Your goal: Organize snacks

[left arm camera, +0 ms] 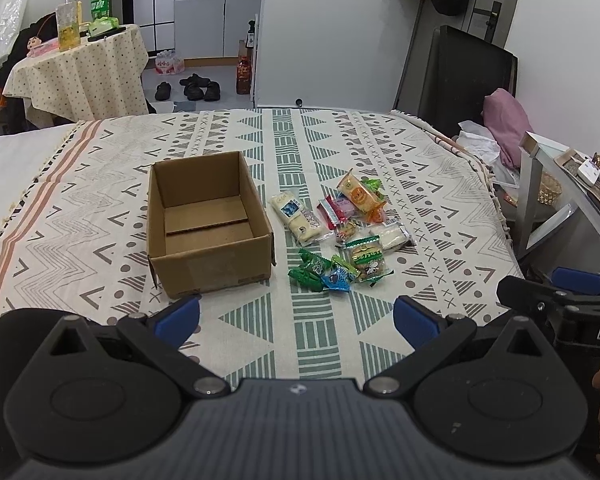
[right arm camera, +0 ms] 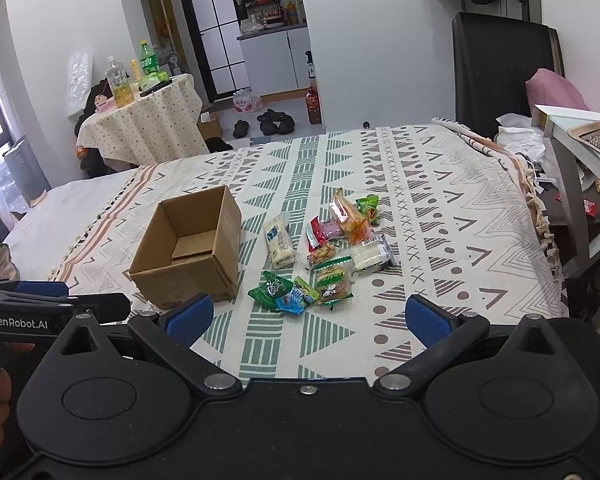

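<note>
A patterned bedspread covers the bed, and on it, left of centre, sits an open cardboard box with nothing inside, its long axis running roughly from the near edge toward the far one in the left wrist view. Just right of the box, apart from it, lies the pile of snacks. Leftmost in it is a long white bun packet, its long axis running from far-left to near-right. Beyond it a red-and-pink packet lies beside an orange packet, which points away toward the far side. A clear-wrapped white cake lies at the pile's right edge. Nearest the cameras lie two green packets, a blue packet and a green-topped cracker packet, touching one another. The left tongs hover above the bedspread's near part, blue pads well apart and holding nothing. The right tongs hover likewise, spread wide and empty, facing the pile.
</note>
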`<state>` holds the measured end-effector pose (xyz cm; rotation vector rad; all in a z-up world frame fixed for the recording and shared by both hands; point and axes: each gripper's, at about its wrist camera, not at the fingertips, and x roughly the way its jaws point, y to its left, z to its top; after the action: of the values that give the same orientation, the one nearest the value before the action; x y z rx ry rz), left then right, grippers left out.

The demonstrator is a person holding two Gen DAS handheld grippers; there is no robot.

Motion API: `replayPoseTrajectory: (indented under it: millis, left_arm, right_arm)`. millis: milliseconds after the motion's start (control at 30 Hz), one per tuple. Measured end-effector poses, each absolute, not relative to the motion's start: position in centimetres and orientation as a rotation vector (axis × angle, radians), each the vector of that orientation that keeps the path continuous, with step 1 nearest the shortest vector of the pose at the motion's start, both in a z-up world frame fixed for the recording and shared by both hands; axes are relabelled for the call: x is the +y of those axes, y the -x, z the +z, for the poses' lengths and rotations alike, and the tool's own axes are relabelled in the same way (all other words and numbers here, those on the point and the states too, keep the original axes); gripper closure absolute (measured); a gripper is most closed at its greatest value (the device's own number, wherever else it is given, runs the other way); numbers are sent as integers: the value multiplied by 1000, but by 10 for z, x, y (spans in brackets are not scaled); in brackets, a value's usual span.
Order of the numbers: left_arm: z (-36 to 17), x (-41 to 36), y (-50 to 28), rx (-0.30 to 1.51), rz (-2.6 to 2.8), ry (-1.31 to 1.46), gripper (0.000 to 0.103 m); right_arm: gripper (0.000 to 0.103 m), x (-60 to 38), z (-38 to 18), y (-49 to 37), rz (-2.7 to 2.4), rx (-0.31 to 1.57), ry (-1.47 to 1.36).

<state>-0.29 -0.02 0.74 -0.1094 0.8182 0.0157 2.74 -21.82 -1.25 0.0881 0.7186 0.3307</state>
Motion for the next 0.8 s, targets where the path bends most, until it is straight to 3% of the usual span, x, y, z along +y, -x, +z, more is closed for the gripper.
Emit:
replayPoseTrajectory:
  millis: [800]
  left_arm:
    - [9,2,4,812,12,116,0]
  right_arm:
    - [0,-214,-14,-26,330,722,-74]
